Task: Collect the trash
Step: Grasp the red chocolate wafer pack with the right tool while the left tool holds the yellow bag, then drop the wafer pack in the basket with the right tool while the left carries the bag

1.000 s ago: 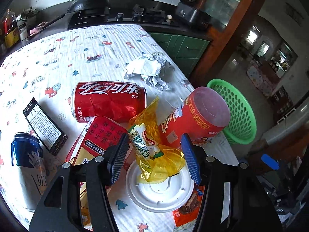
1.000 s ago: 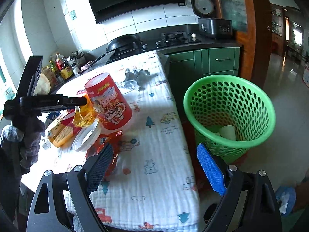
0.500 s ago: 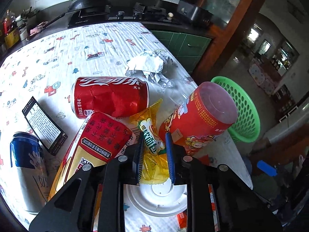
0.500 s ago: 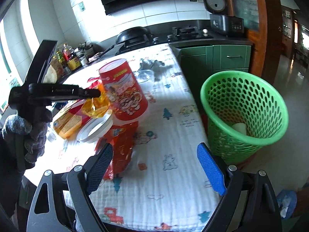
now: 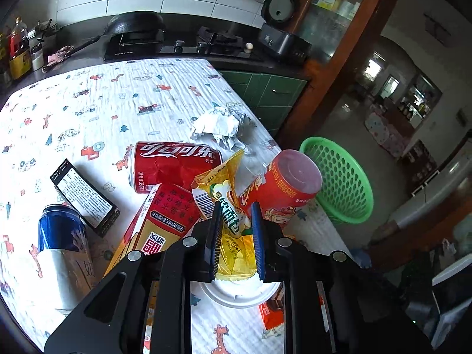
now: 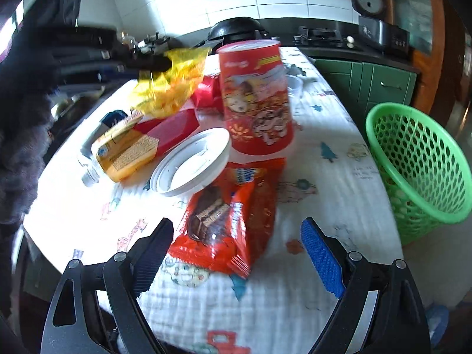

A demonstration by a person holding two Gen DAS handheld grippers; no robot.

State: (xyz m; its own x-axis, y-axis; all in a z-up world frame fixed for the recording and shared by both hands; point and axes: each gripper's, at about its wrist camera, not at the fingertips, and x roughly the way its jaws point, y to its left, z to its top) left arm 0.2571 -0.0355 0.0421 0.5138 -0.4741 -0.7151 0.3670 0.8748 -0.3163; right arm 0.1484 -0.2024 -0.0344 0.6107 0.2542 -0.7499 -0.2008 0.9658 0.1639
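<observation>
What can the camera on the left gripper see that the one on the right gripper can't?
Only the left wrist view shows the dented red cola can, the crumpled white paper and the black printed carton. Only the right wrist view shows the orange-red wafer packet between the open right gripper. Both show the yellow snack wrapper pinched in the left gripper, the red paper tub and the green basket.

Glossy crinkled yellow plastic wrapper [image 5: 228, 206] at lower centre; shiny dented metal cola can [image 5: 174, 162] beside it. The counter [image 5: 124, 109] wears matt, crinkle-textured printed cloth. Perforated green plastic basket [image 5: 342, 177] at right; crumpled white paper [image 5: 216, 125] above centre.
</observation>
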